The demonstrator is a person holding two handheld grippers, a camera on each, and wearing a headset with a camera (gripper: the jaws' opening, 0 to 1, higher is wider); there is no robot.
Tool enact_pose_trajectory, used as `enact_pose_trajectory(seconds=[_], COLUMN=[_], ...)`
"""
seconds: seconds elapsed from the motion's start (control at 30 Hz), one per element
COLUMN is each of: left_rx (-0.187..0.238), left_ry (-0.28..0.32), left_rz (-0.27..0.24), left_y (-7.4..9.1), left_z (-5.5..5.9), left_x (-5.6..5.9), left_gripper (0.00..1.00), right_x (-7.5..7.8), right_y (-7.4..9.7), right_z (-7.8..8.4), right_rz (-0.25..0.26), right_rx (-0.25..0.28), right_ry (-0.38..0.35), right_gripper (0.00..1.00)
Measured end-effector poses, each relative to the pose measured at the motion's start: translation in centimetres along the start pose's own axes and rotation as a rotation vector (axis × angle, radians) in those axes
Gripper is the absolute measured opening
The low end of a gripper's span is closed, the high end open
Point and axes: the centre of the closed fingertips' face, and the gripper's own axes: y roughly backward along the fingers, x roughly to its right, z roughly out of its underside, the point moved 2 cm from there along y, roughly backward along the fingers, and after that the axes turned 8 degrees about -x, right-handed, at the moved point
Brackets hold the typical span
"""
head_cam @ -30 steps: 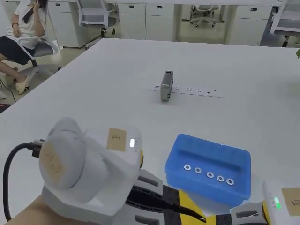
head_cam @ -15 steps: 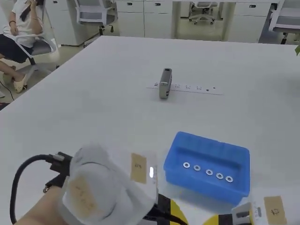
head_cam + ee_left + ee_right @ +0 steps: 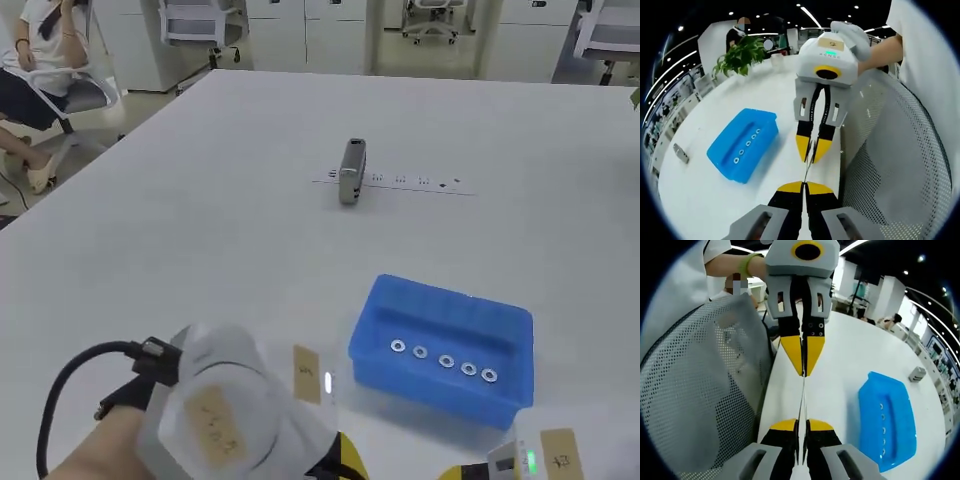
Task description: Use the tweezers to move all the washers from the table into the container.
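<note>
A thin pair of tweezers [image 3: 807, 165] [image 3: 803, 395] spans the gap between my two grippers, which face each other tip to tip over the table's near edge. My left gripper [image 3: 804, 186] [image 3: 803, 367] is shut on one end, and my right gripper [image 3: 802, 424] [image 3: 812, 149] pinches the other end. The blue container [image 3: 500, 395] [image 3: 760, 122] [image 3: 900, 405] stands on the white table just beyond them. Several washers [image 3: 445, 362] [image 3: 746, 146] [image 3: 882, 430] lie in a row inside it. The left gripper's white housing [image 3: 230, 415] shows at the bottom of the head view.
A grey block [image 3: 350, 172] stands on a flush socket strip mid-table. A mesh chair back [image 3: 890, 165] [image 3: 705, 370] is close beside the grippers. A potted plant [image 3: 740, 55] sits at the table's far side. A person [image 3: 40, 50] sits far left.
Both grippers have sunk toward the bottom of the head view, and their black and yellow jaws have slid out of that frame. The container and its washers have stayed put.
</note>
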Motion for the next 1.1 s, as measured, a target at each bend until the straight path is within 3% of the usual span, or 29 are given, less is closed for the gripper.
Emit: enact_pose_trajectory(seconds=[0.13, 0.2, 0.33, 0.5, 0.7, 0.73, 0.87, 1.1], left_rx=[-0.032, -0.083, -0.140, -0.187, -0.268, -0.271, -0.349, -0.349], left_ry=[0.000, -0.001, -0.008, -0.001, 0.029, 0.027, -0.010, 0.006], left_rz=[0.011, 0.015, 0.022, 0.040, 0.059, 0.058, 0.040, 0.048], left_y=[-0.7, -1.1, -2.1, -2.7, -3.3, -3.4, -3.5, -3.4], left_z=[0.6, 1.4, 2.2, 2.9, 3.8, 3.8, 4.5, 4.5], left_x=[-0.2, -0.4, -0.8, -0.9, -0.8, -0.8, -0.9, -0.9], left_gripper=[0.00, 0.00, 0.00, 0.00, 0.00, 0.00, 0.00, 0.00], right_x=[0.1, 0.1, 0.3, 0.3, 0.0, 0.0, -0.3, 0.3], right_y=[-0.8, -1.2, -1.8, -1.3, 1.7, 2.5, 5.4, 10.9], right_z=[0.3, 0.4, 0.4, 0.5, 1.4, 1.7, 3.6, 7.1], right_rz=[-0.005, -0.012, -0.020, -0.012, 0.058, 0.088, 0.158, 0.333], right_rx=[0.000, 0.011, 0.038, 0.062, 0.104, 0.120, 0.112, 0.102], right_ry=[-0.018, -0.029, -0.087, -0.140, -0.223, -0.254, -0.328, -0.411], right_gripper=[0.03, 0.04, 0.04, 0.10, 0.23, 0.25, 0.31, 0.42])
